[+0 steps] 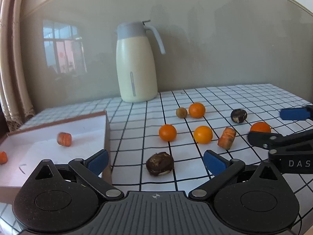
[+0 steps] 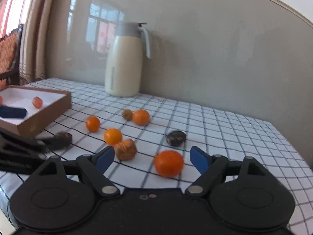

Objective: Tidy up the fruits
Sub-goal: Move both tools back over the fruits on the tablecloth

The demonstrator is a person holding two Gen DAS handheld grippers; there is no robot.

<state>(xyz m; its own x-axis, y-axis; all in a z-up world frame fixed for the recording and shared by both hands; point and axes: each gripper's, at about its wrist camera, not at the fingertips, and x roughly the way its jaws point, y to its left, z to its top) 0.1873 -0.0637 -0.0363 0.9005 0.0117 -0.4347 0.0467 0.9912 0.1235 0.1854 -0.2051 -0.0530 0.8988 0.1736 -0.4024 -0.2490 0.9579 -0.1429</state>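
Several oranges lie on the checked tablecloth (image 1: 148,109). My left gripper (image 1: 155,161) is open, with a dark water chestnut (image 1: 160,163) between its fingers on the cloth. My right gripper (image 2: 152,159) is open around an orange (image 2: 169,163), which also shows in the left wrist view (image 1: 260,127). A carrot chunk (image 2: 125,149) lies by the right gripper's left finger. A brown box with a white inside (image 1: 39,146) holds two carrot pieces (image 1: 64,139). A second water chestnut (image 2: 176,137) and a small brown fruit (image 2: 127,114) lie further back.
A cream jug with a grey lid and handle (image 1: 136,62) stands at the back against the wall. A curtain (image 1: 9,58) hangs at the left. A wooden chair (image 2: 9,54) stands beyond the table's left end.
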